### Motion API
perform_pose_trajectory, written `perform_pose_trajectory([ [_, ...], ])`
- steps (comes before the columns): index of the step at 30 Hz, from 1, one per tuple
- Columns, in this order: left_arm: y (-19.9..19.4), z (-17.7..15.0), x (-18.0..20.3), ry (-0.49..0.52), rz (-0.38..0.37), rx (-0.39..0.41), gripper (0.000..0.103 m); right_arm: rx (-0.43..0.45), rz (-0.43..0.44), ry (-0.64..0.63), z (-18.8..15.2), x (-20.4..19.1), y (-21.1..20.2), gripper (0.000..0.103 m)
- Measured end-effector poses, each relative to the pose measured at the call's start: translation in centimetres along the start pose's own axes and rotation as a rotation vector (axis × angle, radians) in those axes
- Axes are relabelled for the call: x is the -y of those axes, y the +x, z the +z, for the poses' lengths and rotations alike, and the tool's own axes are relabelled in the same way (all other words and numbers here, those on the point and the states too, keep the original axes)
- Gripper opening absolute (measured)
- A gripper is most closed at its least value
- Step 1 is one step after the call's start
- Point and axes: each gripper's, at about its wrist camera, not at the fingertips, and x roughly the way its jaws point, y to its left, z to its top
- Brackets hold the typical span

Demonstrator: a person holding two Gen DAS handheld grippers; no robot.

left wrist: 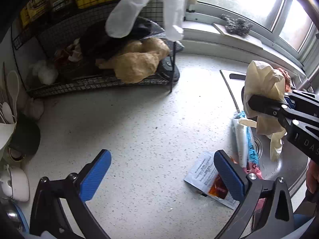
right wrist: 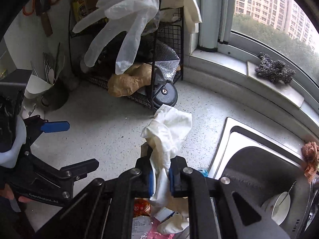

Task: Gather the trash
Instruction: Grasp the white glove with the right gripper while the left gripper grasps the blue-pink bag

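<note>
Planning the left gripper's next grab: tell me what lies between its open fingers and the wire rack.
Only bare speckled countertop, in the left wrist view, between the left gripper and the wire rack.

Hand-held grippers: two (left wrist: 162,172) (right wrist: 161,176). Crumpled tissue (right wrist: 169,131): one. Ginger roots (left wrist: 137,63): two. Steel scourer (right wrist: 274,70): one.

Two fisheye views, each mounted just behind a gripper's fingers and looking steeply down along them at a speckled countertop (left wrist: 139,123) from close range. The left wrist view faces a black wire rack (left wrist: 99,81) beyond its fingertips, with the sink (left wrist: 289,165) off to the right. The right wrist view faces the same rack (right wrist: 169,33) ahead, with the sink (right wrist: 249,139) right of its fingers. Both share the countertop, rack, ginger root (left wrist: 135,67), hanging glove (right wrist: 123,29) and window sill (right wrist: 279,91).
</note>
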Motion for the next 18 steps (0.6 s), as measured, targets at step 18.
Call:
perform_pose_trajectory([
  [18, 2.8, -3.1, 11.1, 0.167, -0.238, -0.152, 0.103, -0.102, -0.152, 0.268, -11.7, 6.2, -4.1, 0.01],
])
